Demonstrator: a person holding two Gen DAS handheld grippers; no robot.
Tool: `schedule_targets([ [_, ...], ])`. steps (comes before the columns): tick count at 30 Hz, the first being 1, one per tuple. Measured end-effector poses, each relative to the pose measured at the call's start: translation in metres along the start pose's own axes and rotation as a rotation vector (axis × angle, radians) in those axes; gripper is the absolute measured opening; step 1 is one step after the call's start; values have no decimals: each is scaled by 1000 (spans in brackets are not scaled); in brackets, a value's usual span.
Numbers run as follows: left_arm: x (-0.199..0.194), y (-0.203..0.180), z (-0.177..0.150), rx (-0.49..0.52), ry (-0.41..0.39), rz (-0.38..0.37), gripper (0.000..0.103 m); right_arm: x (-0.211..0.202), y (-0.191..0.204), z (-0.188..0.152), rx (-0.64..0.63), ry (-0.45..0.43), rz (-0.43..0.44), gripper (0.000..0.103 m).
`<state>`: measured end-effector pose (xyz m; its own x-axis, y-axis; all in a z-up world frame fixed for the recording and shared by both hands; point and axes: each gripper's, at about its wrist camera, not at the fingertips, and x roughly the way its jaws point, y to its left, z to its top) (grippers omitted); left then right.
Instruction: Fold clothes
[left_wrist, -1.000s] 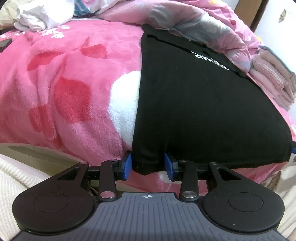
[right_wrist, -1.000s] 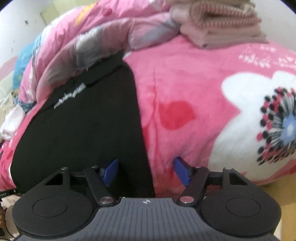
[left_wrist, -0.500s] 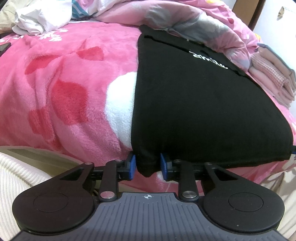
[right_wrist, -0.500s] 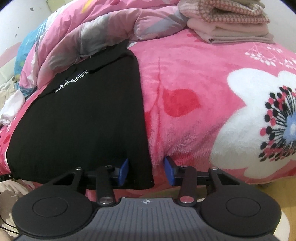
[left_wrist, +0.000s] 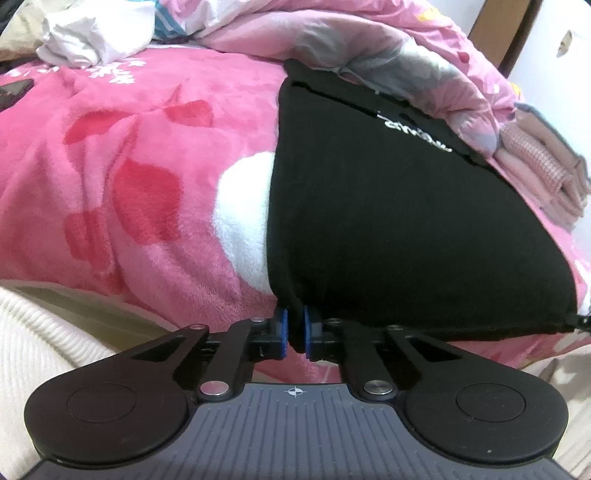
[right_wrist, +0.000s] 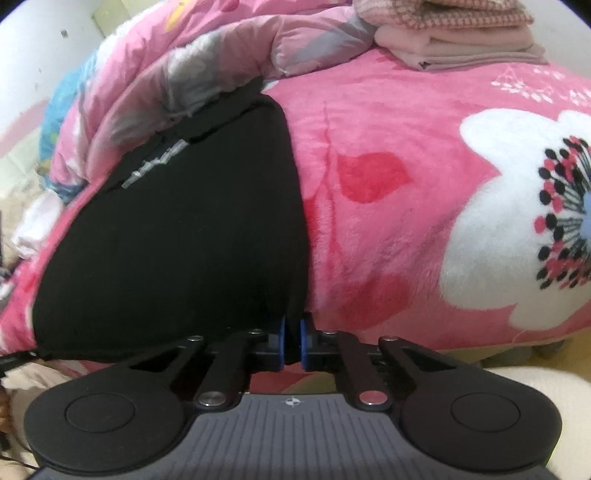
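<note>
A black garment (left_wrist: 388, 221) with a small line of white lettering (left_wrist: 417, 134) near its far end lies flat on a bed covered by a pink plush blanket (left_wrist: 129, 177) patterned with red petals and large white flowers. The garment runs lengthwise away from the cameras, its far end tucked just under the edge of a rumpled pink and grey quilt (left_wrist: 369, 48). Its near hem hangs at the bed's front edge.

The left gripper (left_wrist: 294, 330) has just been closing, and its blue pads now pinch the near left corner of the garment, with a thin fold of black cloth between them. The right gripper (right_wrist: 291, 345) has likewise just been closing, and it is clamped on the near right corner, the pads nearly meeting with cloth caught between.

The garment looks soft, light and limp (probably a knitted jersey of some kind), so it will likely sag between the two held corners and drape rather than keep any shape. Holding both hem corners seems the sensible grip, since it keeps the edge taut when lifted. The thin cloth could slip out of so narrow a bite, and the plush blanket may drag on it.

A stack of folded pink clothes (right_wrist: 454, 33) sits on the bed's far right, well apart from the garment. A crumpled white cloth (left_wrist: 96, 33) lies at the far left.
</note>
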<state>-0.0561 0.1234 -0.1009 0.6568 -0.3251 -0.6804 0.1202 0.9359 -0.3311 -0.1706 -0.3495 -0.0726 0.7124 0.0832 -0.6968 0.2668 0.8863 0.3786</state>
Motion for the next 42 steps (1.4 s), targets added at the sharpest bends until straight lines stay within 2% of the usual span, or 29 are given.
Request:
schedule_targets([
  [10, -43, 2, 20, -96, -128, -99, 5, -36, 15, 8, 40, -122, 98, 6],
  [19, -46, -1, 64, -107, -239, -133, 5, -38, 39, 58, -16, -236, 137, 6],
  [25, -17, -4, 108, -76, -309, -117, 5, -16, 50, 104, -54, -302, 128, 6],
  [34, 49, -11, 179, -5, -368, -74, 5, 50, 56, 173, -93, -382, 72, 6],
  [39, 92, -11, 205, 20, -338, -42, 5, 95, 50, 198, -90, -373, 42, 6],
  [42, 117, -6, 216, -4, -306, -29, 5, 124, 40, 209, -53, -347, 31, 6],
])
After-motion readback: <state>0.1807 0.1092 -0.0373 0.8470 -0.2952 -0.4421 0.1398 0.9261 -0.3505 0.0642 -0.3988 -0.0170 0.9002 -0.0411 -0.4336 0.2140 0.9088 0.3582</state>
